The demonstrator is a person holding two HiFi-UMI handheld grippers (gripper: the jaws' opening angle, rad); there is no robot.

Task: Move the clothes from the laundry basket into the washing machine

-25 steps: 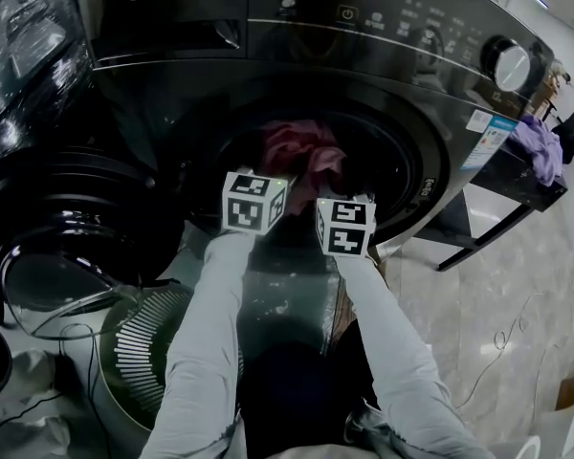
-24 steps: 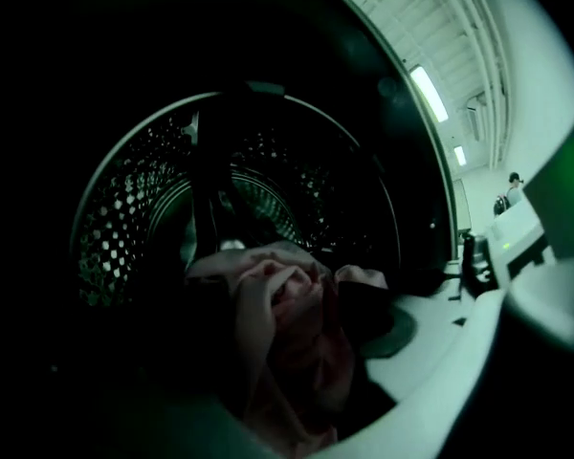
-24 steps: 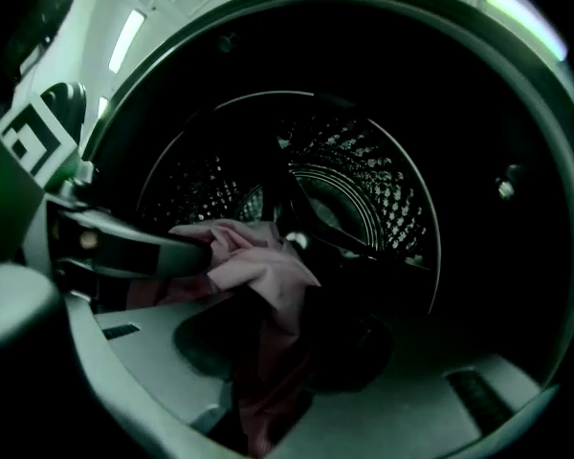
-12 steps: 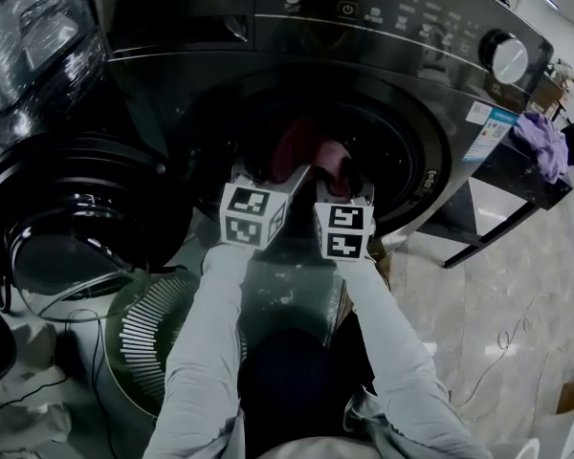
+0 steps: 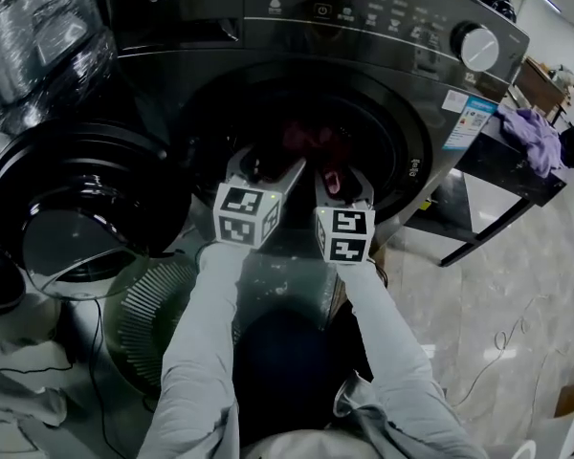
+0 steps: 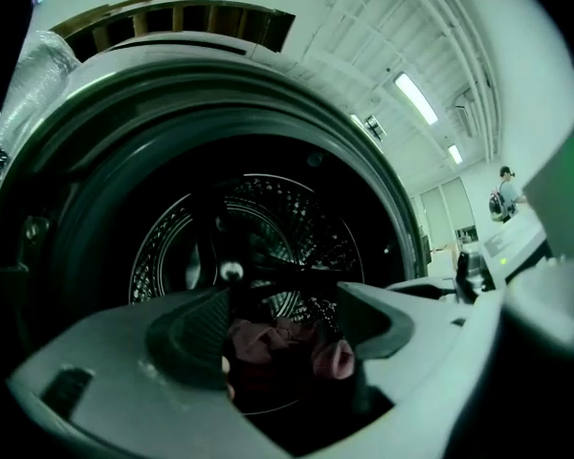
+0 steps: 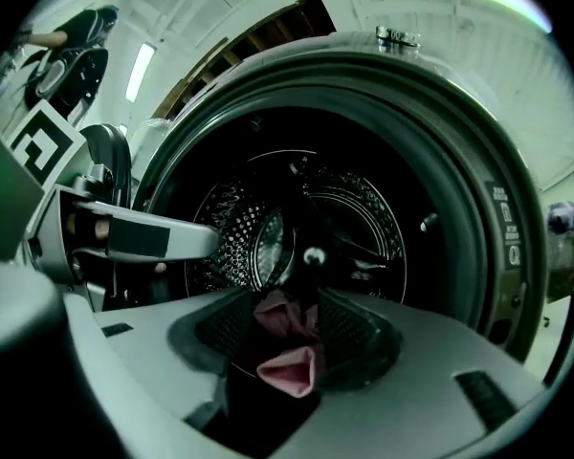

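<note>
Head view: crumpled maroon-pink garment (image 5: 311,140) sits far in the drum mouth of the dark front-load washing machine (image 5: 440,113), left gripper (image 5: 268,168) clamped on it, right gripper (image 5: 340,180) w/ jaws just opening round its pink fold, so drop-off's prob. starting.

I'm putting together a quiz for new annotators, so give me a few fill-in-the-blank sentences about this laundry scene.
1. The washing machine has its round door standing ____.
2. Pink clothes sit inside the machine's ____.
3. On the table beside the machine lies a ____ cloth.
Missing words: open; drum; purple.
</note>
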